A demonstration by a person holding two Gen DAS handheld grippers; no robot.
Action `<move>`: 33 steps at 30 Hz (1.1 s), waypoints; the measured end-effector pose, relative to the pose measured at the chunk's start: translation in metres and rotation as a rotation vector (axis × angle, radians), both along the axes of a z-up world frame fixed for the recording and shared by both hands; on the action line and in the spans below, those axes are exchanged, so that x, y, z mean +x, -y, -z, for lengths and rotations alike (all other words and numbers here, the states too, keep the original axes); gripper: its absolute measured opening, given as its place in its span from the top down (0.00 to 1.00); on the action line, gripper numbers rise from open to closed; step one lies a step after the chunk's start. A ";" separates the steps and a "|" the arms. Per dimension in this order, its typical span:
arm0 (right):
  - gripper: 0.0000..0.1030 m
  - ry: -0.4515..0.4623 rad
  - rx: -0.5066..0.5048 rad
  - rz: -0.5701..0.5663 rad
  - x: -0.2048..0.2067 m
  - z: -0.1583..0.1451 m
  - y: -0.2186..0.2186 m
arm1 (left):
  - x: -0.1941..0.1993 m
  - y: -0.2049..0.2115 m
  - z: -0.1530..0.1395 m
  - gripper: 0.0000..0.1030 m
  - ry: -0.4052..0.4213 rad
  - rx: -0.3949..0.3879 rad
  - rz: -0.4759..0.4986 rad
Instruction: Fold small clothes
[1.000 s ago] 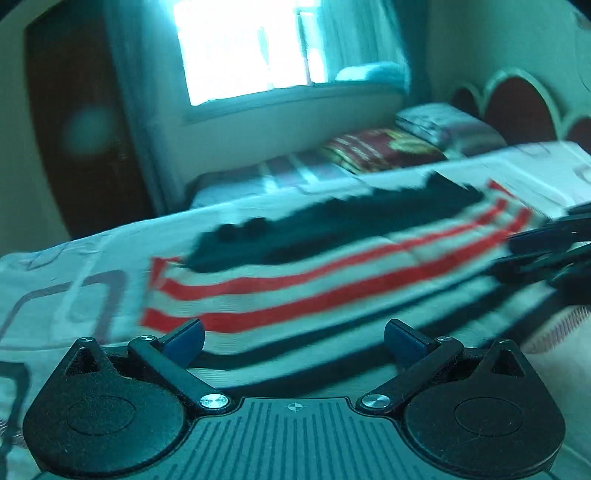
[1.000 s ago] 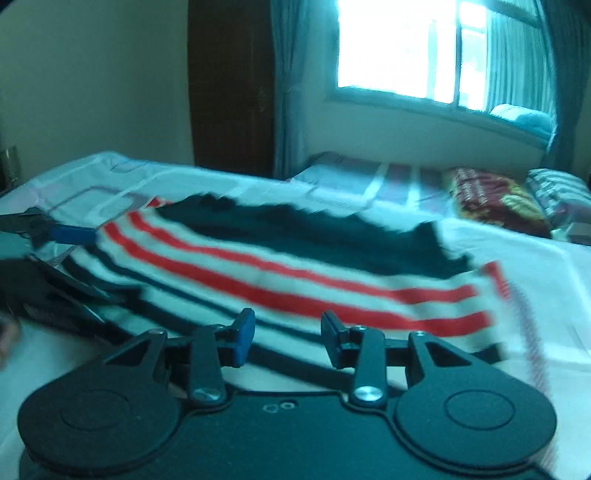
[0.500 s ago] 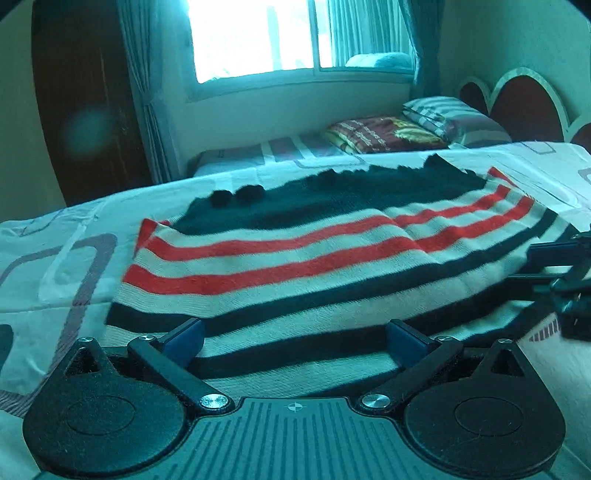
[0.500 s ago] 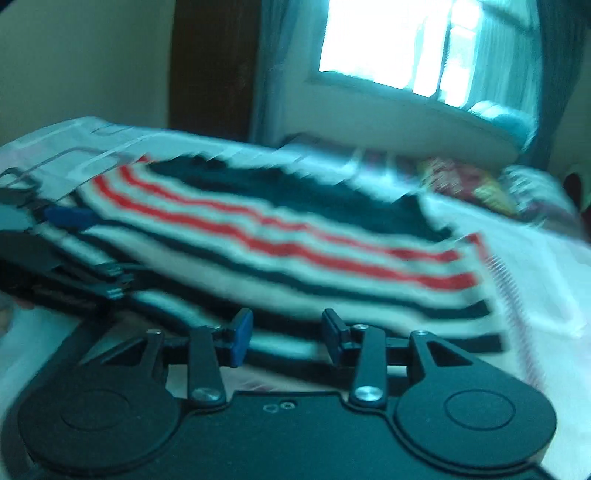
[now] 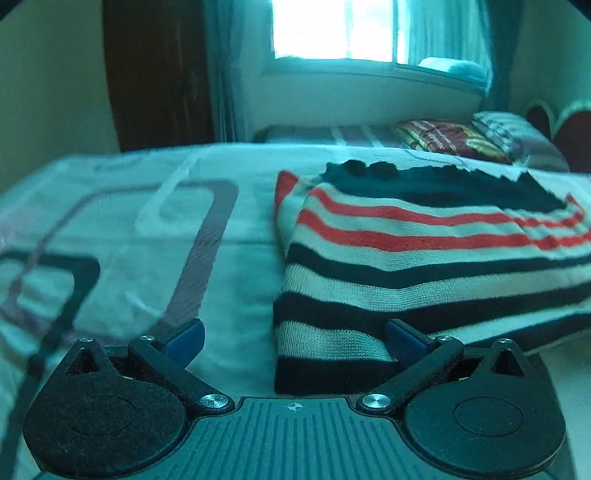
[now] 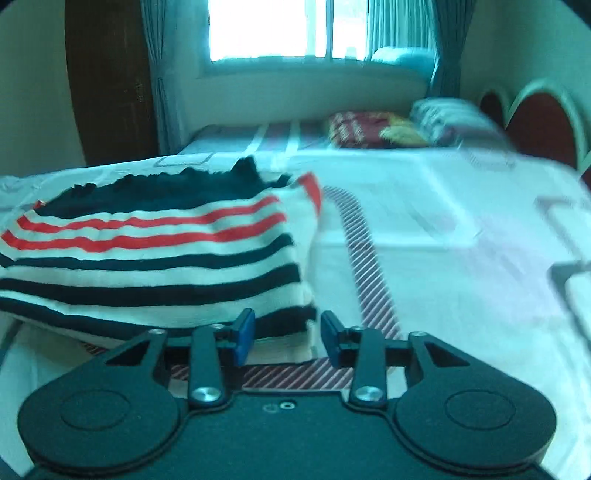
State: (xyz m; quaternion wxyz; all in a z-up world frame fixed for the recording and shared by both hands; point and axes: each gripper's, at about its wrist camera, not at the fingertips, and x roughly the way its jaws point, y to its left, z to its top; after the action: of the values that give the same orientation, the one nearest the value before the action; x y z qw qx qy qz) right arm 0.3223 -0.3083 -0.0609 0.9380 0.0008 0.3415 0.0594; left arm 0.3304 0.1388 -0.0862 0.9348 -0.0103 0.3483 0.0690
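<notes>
A knitted garment (image 5: pixel 424 273) with red, white and dark stripes lies flat on the bed sheet (image 5: pixel 147 236). My left gripper (image 5: pixel 293 341) stands open at its near left corner; the dark hem reaches between the fingers, against the right finger (image 5: pixel 404 341). In the right wrist view the same garment (image 6: pixel 155 254) lies to the left. My right gripper (image 6: pixel 288 338) is at its near right corner, the jaws closing. The hem corner shows in the gap beside the left finger (image 6: pixel 243 334), and neither pad presses on it.
Pillows (image 6: pixel 373 129) and a folded blanket lie at the far end by a dark red headboard (image 6: pixel 543 122). A window (image 6: pixel 269 27) with curtains and a dark wooden door (image 5: pixel 155 70) stand behind. Patterned sheet spreads out on both sides of the garment.
The left gripper has slid to the garment's left edge and the right gripper to its right edge. Neither view shows the other gripper any more. The garment lies as before.
</notes>
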 end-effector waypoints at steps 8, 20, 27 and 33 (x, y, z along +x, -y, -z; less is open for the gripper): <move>0.91 -0.014 -0.013 -0.040 0.001 0.001 0.006 | 0.003 -0.005 0.008 0.00 -0.010 -0.023 -0.027; 0.82 0.110 -0.068 0.037 -0.027 -0.011 -0.010 | -0.014 -0.028 -0.004 0.00 0.006 -0.057 -0.083; 0.85 0.016 -0.137 -0.052 -0.008 0.018 -0.022 | -0.009 -0.026 0.014 0.00 -0.018 -0.021 -0.104; 0.84 0.009 -0.165 -0.053 -0.004 0.017 -0.026 | -0.010 -0.027 0.014 0.00 -0.020 -0.016 -0.094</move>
State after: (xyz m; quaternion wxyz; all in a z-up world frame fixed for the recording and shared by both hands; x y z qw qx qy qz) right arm 0.3179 -0.2826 -0.0777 0.9345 -0.0856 0.3410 0.0558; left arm 0.3205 0.1653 -0.1000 0.9268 -0.0336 0.3575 0.1100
